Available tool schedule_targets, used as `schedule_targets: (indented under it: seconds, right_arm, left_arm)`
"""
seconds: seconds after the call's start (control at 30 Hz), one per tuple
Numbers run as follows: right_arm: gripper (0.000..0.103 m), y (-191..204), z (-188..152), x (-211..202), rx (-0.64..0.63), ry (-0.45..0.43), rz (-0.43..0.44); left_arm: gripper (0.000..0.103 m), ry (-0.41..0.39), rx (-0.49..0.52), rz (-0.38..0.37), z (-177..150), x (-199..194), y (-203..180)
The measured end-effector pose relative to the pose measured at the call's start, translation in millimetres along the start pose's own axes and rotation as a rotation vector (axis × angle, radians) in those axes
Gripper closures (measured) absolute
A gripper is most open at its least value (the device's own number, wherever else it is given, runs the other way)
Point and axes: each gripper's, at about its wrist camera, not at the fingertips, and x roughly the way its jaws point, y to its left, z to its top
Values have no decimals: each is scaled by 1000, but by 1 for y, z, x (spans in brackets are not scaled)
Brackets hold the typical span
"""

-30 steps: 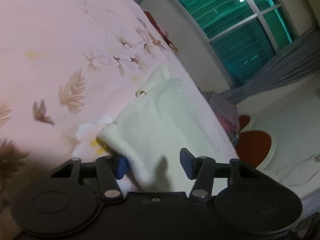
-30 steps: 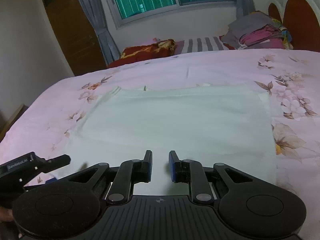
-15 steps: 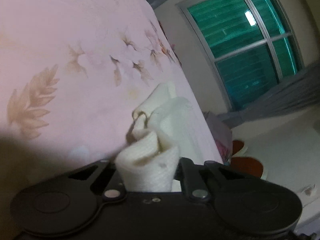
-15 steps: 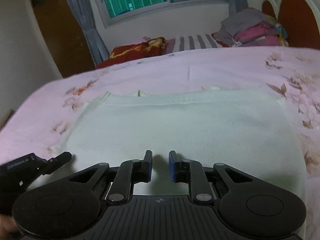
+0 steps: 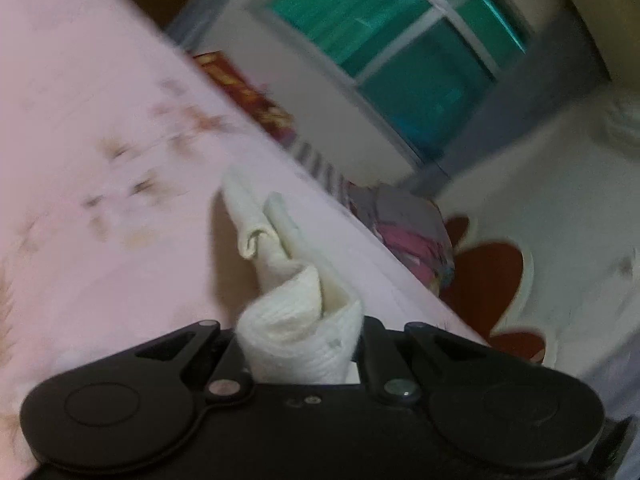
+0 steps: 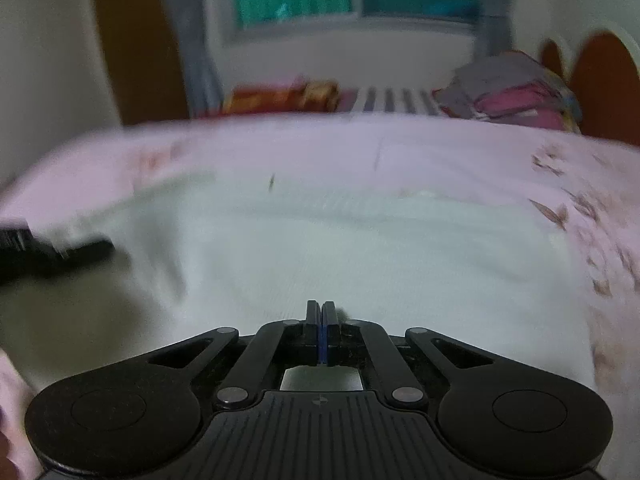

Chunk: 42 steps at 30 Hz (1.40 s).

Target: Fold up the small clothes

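A small white knit garment (image 6: 360,248) lies spread on the pink floral bedsheet (image 6: 460,152). My left gripper (image 5: 300,344) is shut on a bunched corner of the white garment (image 5: 296,320), which is lifted off the sheet; its fingertips are hidden by the cloth. It shows as a dark shape at the left of the right wrist view (image 6: 52,248). My right gripper (image 6: 322,320) is shut at the garment's near edge, its pads pressed together; whether cloth is pinched between them is not clear. Both views are motion-blurred.
A pile of folded grey and pink clothes (image 6: 508,92) sits at the head of the bed by the red headboard (image 6: 600,84). A red patterned cushion (image 6: 280,96) and striped pillow (image 6: 396,100) lie under the window. A brown door (image 6: 136,40) is at the far left.
My left gripper closed on the garment's corner and lifted it. My right gripper moved forward to the garment's near edge and shut from open.
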Motion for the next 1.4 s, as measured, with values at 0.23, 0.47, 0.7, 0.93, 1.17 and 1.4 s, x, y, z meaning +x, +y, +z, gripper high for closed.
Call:
schedule_targets:
  seconds: [0.23,0.47,0.7,0.93,1.17,1.4]
  right_arm:
    - [103,-77,-5,-56,225,-92,-29]
    - [103,-161,-10,-117,424,-149,-60]
    - [40,-205,-18,-156,492,-172,-72]
    - [60,-182,-7,-136,440,-107,91]
    - [60,-171,11,-79,418,-20,75]
    - [98,-160,26,-43,255,12,-6]
  left_arm:
    - [96,126,354,-73,-27,14,-107]
    - [71,448,589,-101,-117,67,-183]
    - [58,405,528,-201,-120,32,-186]
    - [62,277,401,-1,-50,31,-122]
    - [64,339,389,-4,-48,63,-102]
    - [66,402,315,-47,-53,84,-85]
